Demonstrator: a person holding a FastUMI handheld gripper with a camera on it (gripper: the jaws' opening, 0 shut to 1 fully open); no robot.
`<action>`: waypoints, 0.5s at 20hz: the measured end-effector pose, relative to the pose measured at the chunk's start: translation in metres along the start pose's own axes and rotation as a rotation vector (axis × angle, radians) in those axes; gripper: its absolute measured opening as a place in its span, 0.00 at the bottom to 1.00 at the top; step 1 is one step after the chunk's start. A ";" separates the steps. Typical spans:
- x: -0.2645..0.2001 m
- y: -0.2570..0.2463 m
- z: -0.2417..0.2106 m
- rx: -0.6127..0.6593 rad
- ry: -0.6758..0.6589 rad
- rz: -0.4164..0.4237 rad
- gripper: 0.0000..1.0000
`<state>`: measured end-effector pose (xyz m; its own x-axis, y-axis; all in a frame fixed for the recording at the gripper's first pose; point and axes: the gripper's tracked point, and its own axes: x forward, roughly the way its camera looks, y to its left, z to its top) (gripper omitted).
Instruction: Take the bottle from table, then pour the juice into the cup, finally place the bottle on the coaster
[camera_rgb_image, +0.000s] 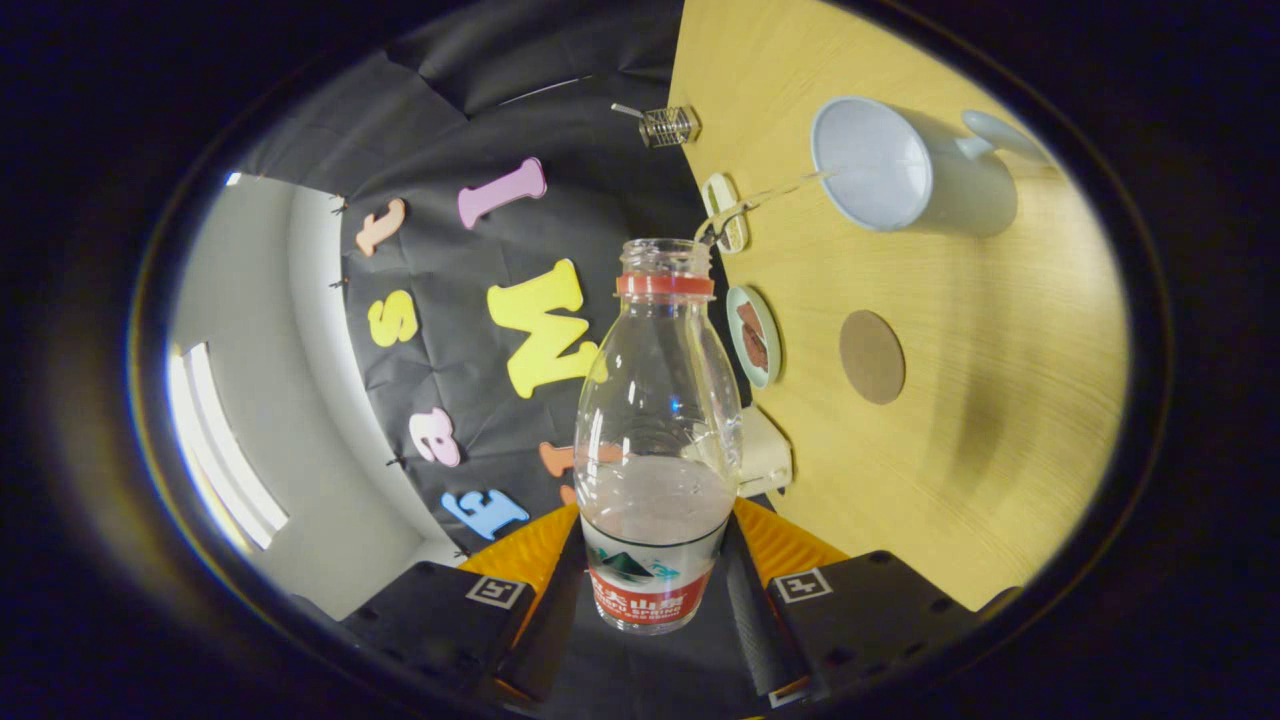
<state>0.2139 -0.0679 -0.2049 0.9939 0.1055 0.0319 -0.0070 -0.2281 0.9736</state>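
Gripper (655, 590) at bottom centre: both fingers (560, 610) closed on 1 clear bottle (655, 440), clamped at its labelled base. Bottle uncapped, w/ red neck ring, mouth pointing up-frame, thin stream leaving it toward upper right. 1 white cup (905, 165) w/ handle sits on wooden table (1000, 400), upper right, stream reaching its rim. 1 round brown coaster (871, 356) mid-right, apart from cup. 1 small teal-rimmed dish (753, 336) just right of the bottle neck.
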 end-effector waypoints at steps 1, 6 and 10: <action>-0.001 0.001 0.000 0.005 0.001 0.001 0.75; 0.000 0.009 0.000 0.035 0.005 0.009 0.75; -0.002 0.020 -0.002 0.057 0.009 0.020 0.75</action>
<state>0.2120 -0.0710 -0.1847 0.9926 0.1091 0.0536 -0.0204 -0.2853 0.9582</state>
